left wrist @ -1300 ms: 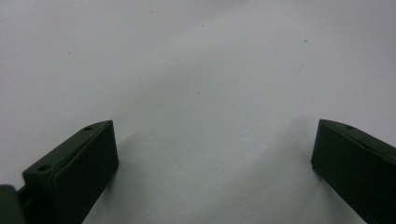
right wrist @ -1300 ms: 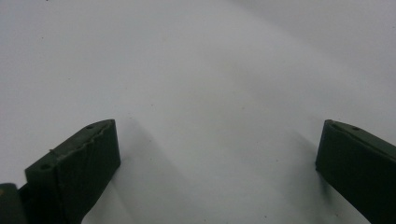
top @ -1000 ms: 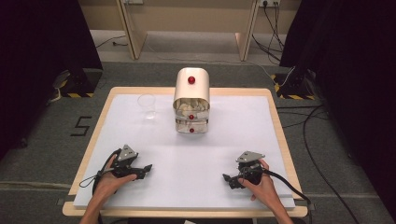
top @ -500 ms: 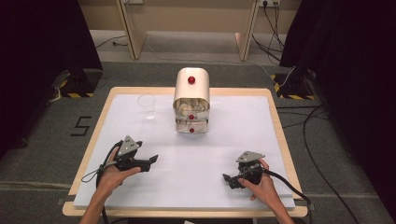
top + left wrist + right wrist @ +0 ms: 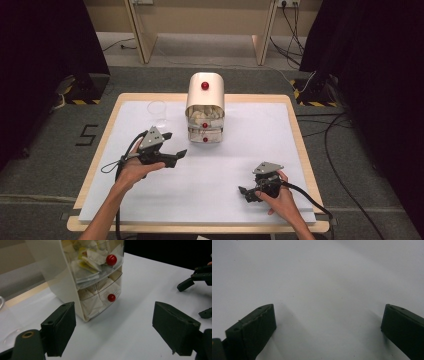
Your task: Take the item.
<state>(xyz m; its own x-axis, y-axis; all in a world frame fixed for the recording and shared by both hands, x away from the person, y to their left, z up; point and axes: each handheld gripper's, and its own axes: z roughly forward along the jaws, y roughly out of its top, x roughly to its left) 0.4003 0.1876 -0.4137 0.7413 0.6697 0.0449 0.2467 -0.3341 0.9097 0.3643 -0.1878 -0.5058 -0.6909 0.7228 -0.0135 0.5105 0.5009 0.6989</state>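
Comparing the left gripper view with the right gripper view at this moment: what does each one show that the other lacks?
Left gripper view: the drawer unit with two clear drawers of packets, each with a red knob, and the right gripper farther off. Right gripper view: nothing extra beyond its own fingers, set wide apart. Both: the white table surface and a pair of open black fingers.

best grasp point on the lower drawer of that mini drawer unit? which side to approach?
Grip the lower drawer's red knob: it is the one part that protrudes from the clear front of the drawer unit. Come from the person's side, where the drawer faces, probably with the left gripper, open and nearer, jaws closing on either side of the knob. The clear cup stands left of the unit, apart from that path.
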